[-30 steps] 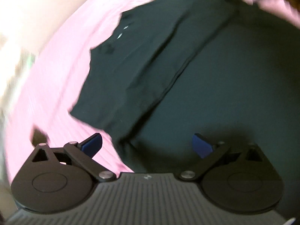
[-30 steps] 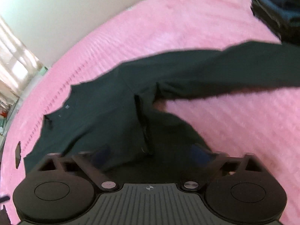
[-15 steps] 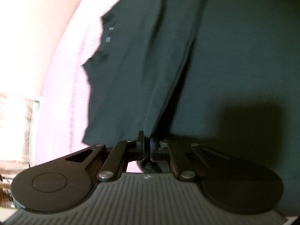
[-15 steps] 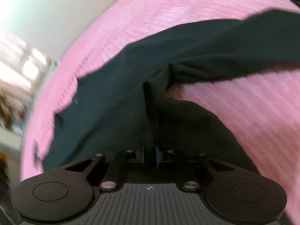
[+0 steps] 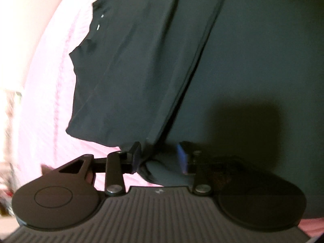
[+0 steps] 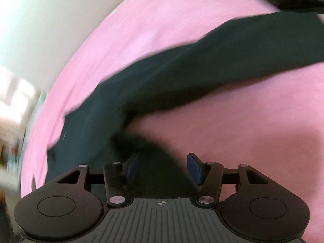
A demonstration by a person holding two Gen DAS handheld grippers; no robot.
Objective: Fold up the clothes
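Both tongs — left, right — sat parted over the dark garment; loose fabric could've snagged, undoing our fold.

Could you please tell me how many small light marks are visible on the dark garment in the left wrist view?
2. Both sit near the upper left edge of the dark garment: one mark above, the other just below it. Folds may hide others.

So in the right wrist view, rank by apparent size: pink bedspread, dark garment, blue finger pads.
1. Pink bedspread
2. Dark garment
3. Blue finger pads; they look small despite sitting nearest the camera.
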